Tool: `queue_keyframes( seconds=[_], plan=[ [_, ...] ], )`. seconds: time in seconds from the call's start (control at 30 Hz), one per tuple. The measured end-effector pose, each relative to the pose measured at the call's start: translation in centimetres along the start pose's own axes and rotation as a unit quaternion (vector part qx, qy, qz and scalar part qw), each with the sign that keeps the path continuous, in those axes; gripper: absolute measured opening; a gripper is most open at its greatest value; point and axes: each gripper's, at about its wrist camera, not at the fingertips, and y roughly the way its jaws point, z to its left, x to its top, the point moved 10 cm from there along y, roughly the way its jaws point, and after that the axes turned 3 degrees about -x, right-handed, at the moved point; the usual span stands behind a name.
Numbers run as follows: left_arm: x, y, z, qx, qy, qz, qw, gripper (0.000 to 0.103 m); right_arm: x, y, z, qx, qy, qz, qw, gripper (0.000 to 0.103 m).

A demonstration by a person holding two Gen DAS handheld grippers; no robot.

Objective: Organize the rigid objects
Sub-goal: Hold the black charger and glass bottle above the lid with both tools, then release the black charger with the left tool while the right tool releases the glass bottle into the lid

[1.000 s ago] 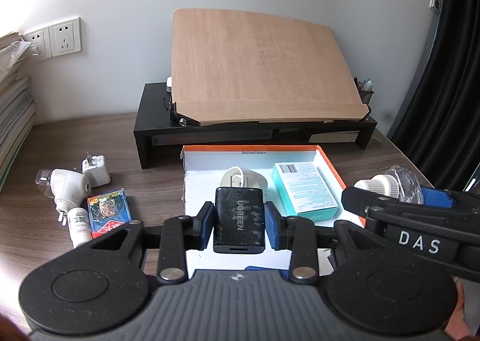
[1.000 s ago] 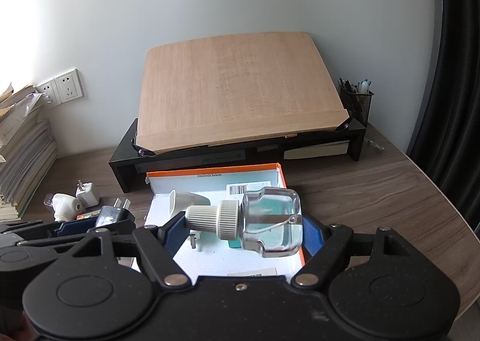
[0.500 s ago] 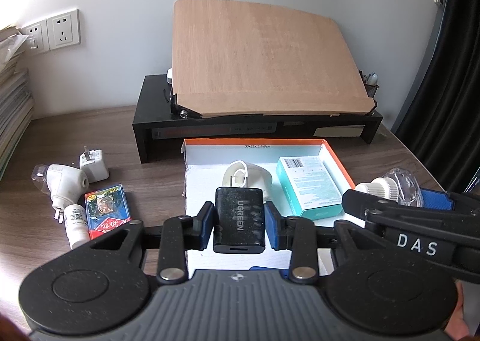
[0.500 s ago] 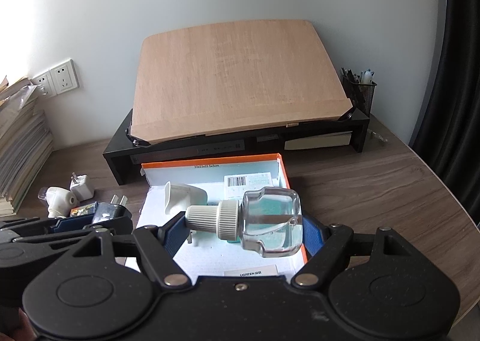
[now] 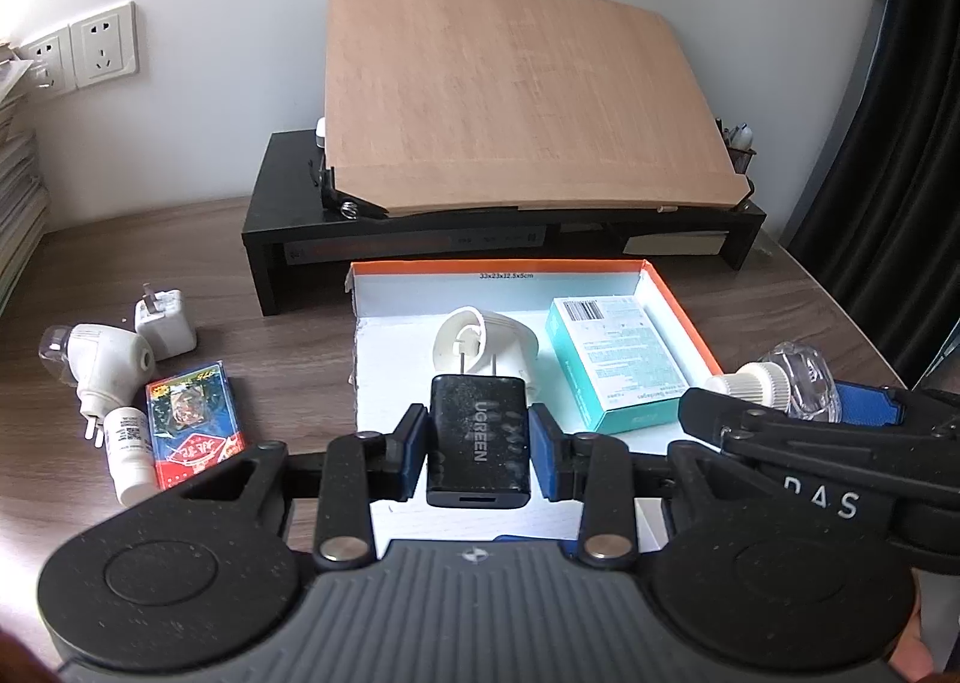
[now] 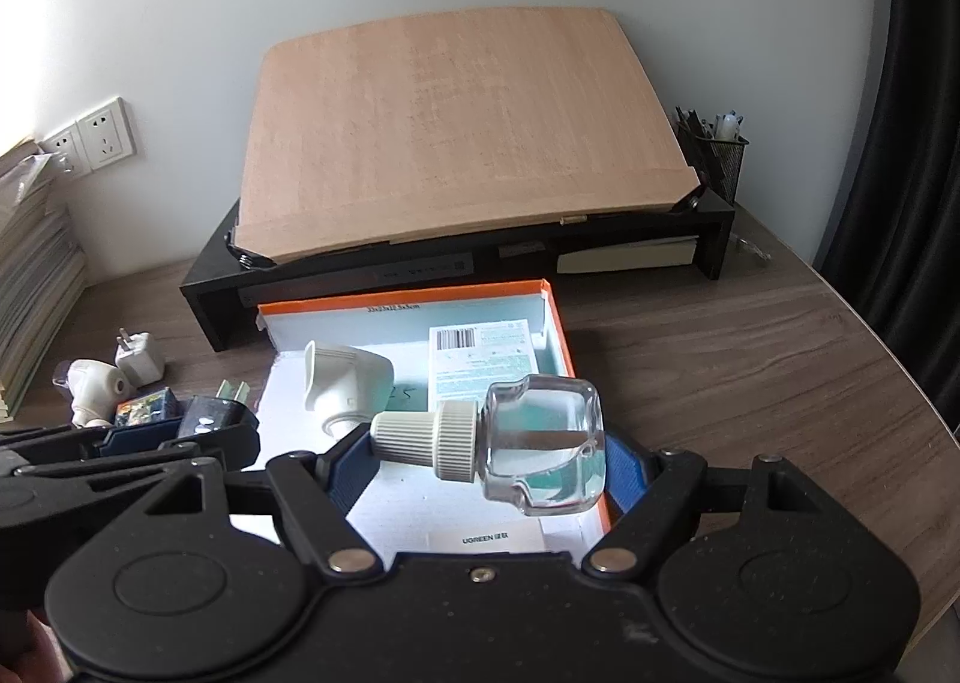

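Two grippers are loaded at once, both held above the near end of the orange-rimmed box (image 5: 678, 293). My left gripper (image 5: 478, 446) is clamped on the black charger (image 5: 478, 443), its blue pads pressing the two long sides, the prongs pointing away from me and the printed brand name running along its top face. My right gripper (image 6: 486, 455) is clamped on the clear bottle (image 6: 522, 443), which lies sideways between the pads with its ribbed white cap pointing toward my left and a little liquid pooled in its glass body. From the left wrist camera that same bottle shows at the right edge, over the box's right rim. Inside the box, on its white floor, a white cone-shaped plug-in (image 5: 480, 344) lies on its side near the middle, and a teal carton (image 5: 618, 362) lies flat just right of it, against the right wall. On the wooden desk (image 6: 750, 359) to the left of the box sit a white wall adapter (image 5: 163, 317), a white plug-in device (image 5: 102, 362) with a small white vial (image 5: 129, 452) at its near end, and a colourful card pack (image 5: 195, 422) touching the vial. Behind the box stands a black riser (image 5: 288, 215) carrying a tilted wooden board (image 5: 516, 107).
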Motion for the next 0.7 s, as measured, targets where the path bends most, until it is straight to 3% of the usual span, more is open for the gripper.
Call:
queue_keyframes(
  seconds=[0.7],
  plan=[
    [-0.5,2.0,-0.5,-0.011,0.002,0.022,0.9997,0.036,-2.1,2.6,-1.2,-0.009,-0.003,0.037,0.999,0.092]
  ],
)
